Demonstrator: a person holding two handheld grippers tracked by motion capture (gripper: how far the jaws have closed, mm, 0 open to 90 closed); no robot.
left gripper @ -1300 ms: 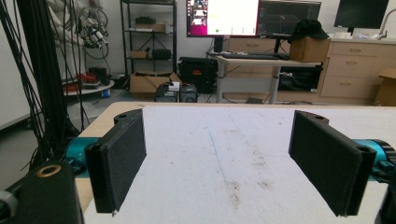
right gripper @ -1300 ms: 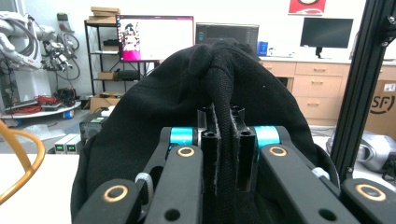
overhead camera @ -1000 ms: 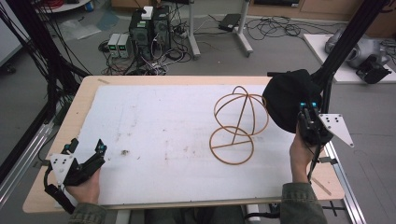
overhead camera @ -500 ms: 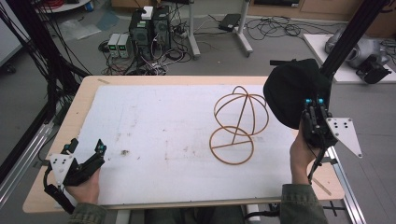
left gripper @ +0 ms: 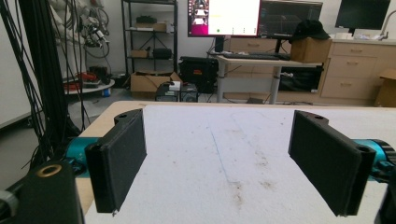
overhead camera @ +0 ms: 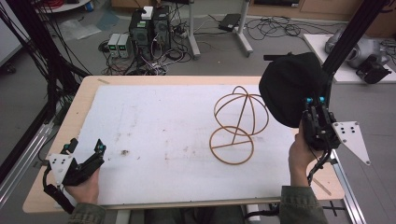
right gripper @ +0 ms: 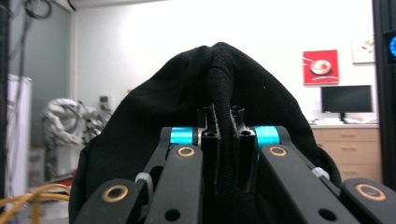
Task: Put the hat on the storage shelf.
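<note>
My right claw [overhead camera: 314, 108] is clamped on a fold of the black cap [overhead camera: 292, 91] and holds it above the table's [overhead camera: 154, 121] right edge. The wire stand [overhead camera: 239, 125] is just to the left. My left claw [overhead camera: 86, 148], with jaws apart, rests far left.

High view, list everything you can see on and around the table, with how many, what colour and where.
black cap: one, black, held up off the table at the right
wire stand: one, tan, right of centre on the mat
mat: one, white, stained, covering the table
table: one, light wood
computer boxes: two, dark, floor beyond the table
right gripper: one, black, jaws shut on the cap's fabric
left gripper: one, black, jaws open, near left corner
</note>
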